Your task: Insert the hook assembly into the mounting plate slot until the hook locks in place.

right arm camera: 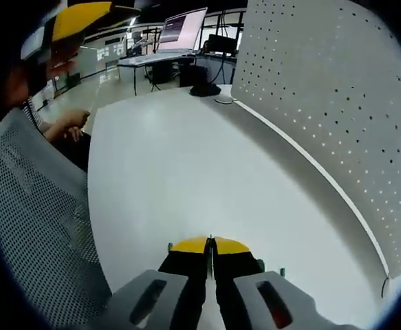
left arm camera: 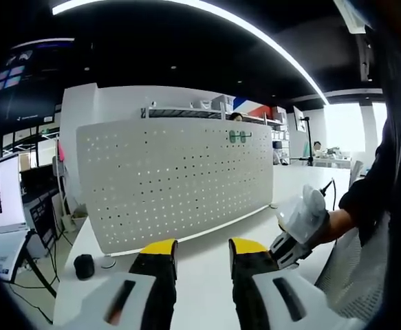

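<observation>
A white perforated mounting plate (left arm camera: 179,179) stands upright on the white table (left arm camera: 207,261). Near its top right edge sits a small green hook assembly (left arm camera: 238,137). In the left gripper view my left gripper (left arm camera: 204,247) is open in front of the plate, with nothing between its yellow-tipped jaws. My right gripper (left arm camera: 300,221) comes in from the right, held low over the table by a hand. In the right gripper view the right gripper (right arm camera: 210,246) is shut, tips touching, with nothing visible between them. It lies along the table (right arm camera: 186,172) beside the plate (right arm camera: 338,89).
A black round object (left arm camera: 84,266) and a small white disc (left arm camera: 107,261) lie at the table's left end by the plate. A laptop (left arm camera: 1,196) stands further left. A grey mesh chair (right arm camera: 35,227) and a person's hand (right arm camera: 66,124) are at the table's near side.
</observation>
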Tool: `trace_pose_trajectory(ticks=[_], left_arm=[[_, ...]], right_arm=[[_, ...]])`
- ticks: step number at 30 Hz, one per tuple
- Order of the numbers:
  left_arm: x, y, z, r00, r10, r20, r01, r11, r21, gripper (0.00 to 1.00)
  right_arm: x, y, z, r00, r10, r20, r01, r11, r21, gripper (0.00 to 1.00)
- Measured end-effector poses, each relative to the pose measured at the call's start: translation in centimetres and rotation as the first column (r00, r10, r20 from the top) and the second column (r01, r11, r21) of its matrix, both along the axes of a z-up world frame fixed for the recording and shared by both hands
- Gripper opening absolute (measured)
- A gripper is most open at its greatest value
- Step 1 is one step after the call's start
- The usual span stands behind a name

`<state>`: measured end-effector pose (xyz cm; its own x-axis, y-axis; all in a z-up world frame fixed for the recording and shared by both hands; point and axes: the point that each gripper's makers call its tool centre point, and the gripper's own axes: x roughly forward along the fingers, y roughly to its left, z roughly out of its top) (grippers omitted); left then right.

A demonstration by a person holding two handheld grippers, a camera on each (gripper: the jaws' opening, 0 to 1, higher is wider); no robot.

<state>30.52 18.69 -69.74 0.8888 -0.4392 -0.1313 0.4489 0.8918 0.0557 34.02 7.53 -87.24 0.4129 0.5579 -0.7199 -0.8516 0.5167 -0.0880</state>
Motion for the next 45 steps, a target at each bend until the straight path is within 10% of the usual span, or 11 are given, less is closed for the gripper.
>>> trace_pose_trajectory(ticks=[20, 45], left_arm=[[-0.1, -0.4, 0.5, 1.0, -0.023, 0.011, 0.023, 1.0, 0.02, 0.31], [0.0, -3.2, 0.3, 0.971, -0.235, -0.031, 0.236, 0.971, 0.03, 0.26]], right_arm=[[0.6, -0.5, 5.4, 0.999, -0.034, 0.04, 0.028, 0.991, 0.134, 0.0], [-1.6, 0.9, 14.8, 0.983, 0.127, 0.129, -0.163, 0.932, 0.325, 0.0]])
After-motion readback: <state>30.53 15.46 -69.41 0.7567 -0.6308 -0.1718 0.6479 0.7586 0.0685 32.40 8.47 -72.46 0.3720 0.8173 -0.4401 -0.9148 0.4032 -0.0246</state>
